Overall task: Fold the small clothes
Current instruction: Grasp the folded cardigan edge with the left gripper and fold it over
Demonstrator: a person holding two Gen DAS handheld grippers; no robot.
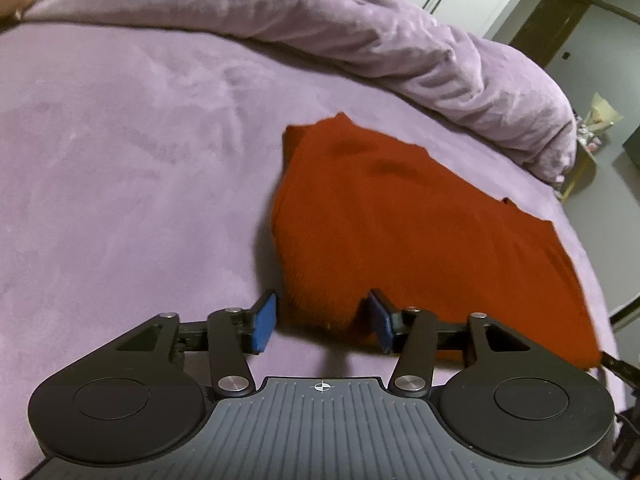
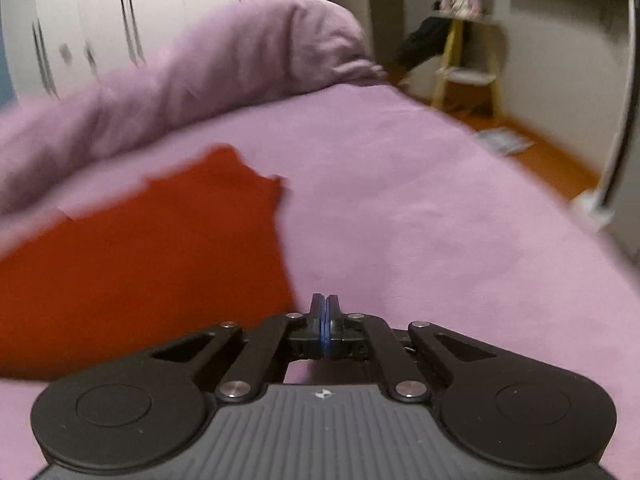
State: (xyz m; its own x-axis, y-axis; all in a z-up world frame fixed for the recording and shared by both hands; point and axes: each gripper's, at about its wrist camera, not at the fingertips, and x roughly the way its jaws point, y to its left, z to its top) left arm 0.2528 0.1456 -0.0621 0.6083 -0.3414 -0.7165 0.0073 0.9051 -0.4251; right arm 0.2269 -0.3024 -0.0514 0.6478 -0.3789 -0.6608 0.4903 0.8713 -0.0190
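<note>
A small rust-red garment [image 1: 400,232] lies folded on the purple bed sheet [image 1: 120,184]. My left gripper [image 1: 324,322] is open, its blue pads [image 1: 265,322] on either side of the garment's near left corner, which bulges between them. In the right wrist view the garment [image 2: 152,264] lies to the left. My right gripper [image 2: 325,324] is shut and empty, just off the garment's right edge, above bare sheet [image 2: 440,220].
A bunched purple duvet [image 1: 360,28] runs along the far side of the bed [image 2: 200,76]. White wardrobe doors [image 2: 100,20] stand behind it. A yellow-legged side table [image 2: 468,68] and wooden floor [image 2: 560,160] lie beyond the bed's right edge.
</note>
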